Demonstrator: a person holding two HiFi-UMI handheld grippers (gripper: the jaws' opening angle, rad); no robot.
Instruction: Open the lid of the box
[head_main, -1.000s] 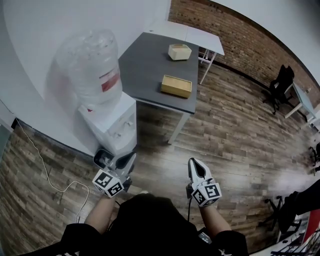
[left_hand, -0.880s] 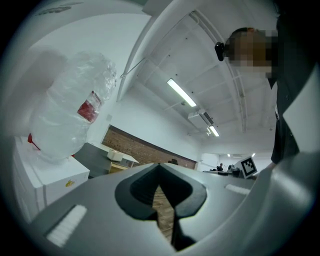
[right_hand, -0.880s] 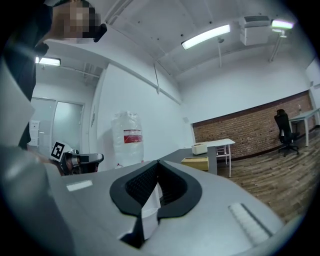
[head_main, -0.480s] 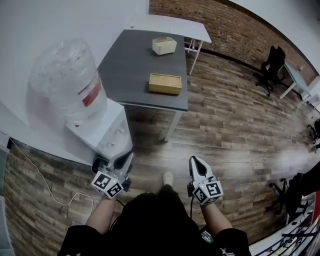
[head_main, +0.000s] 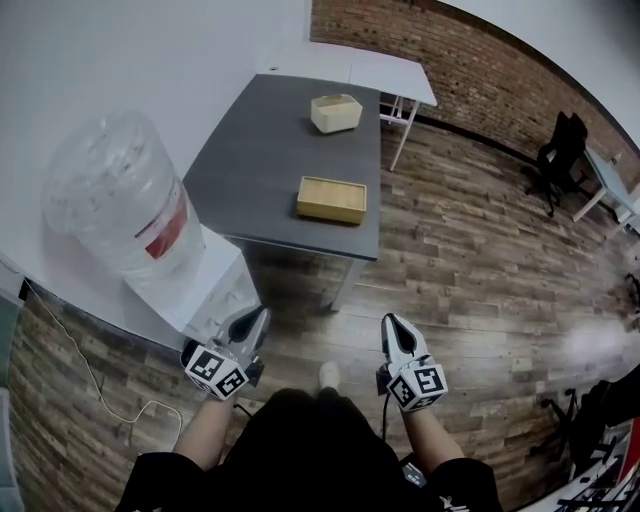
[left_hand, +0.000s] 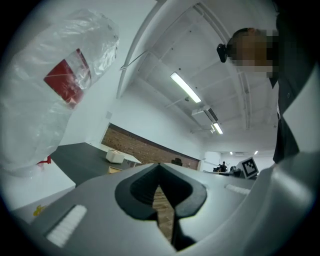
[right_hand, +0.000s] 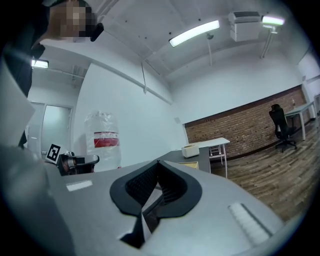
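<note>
Head view takes in the grey table (head_main: 270, 150) carrying 2 boxes, a flat wooden box (head_main: 331, 199) nearer and a white box (head_main: 336, 112) farther, well apart from both grippers. Only the left gripper (left_hand: 160, 166) and right gripper (right_hand: 158, 163) views show each pair of jaws closed together, empty.

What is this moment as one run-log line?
left gripper: shut, empty | right gripper: shut, empty | wooden box: on grey table, lid looks closed, untouched, far ahead
</note>
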